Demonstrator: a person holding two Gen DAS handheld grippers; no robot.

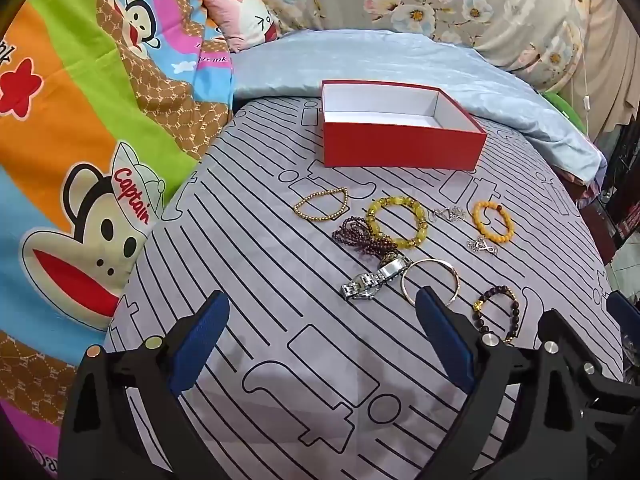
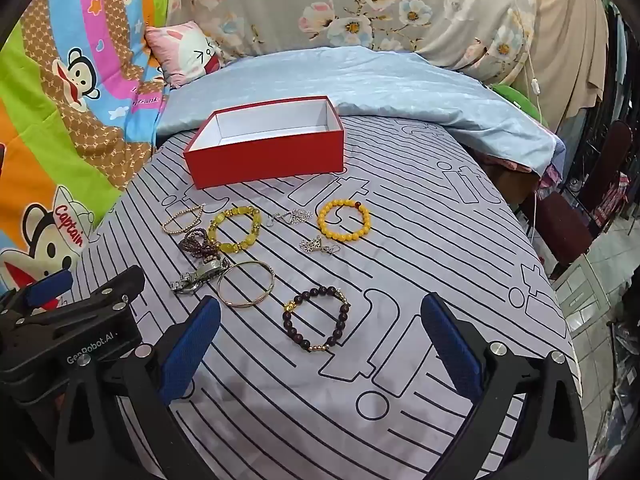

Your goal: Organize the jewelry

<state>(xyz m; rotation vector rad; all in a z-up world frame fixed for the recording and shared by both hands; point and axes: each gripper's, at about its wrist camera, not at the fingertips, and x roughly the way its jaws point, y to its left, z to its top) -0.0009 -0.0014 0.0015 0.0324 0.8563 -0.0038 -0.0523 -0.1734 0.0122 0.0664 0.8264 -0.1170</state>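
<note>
Striped grey bedsheet point(image 2: 400, 240), floral curtain point(image 2: 360, 0) behind; one red box point(image 2: 272, 158), five bracelets, perhaps two pendants; both grippers released.

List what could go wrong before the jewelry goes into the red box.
1. The silver metal watch, dark red beaded strand and yellow chunky bead bracelet touch or overlap; lifting one may drag another.
2. The small silver filigree earrings lie flat on soft striped bedsheet; the open right gripper might pinch fabric instead.
3. The open red cardboard box sits on soft bedding and may shift if bumped.
</note>
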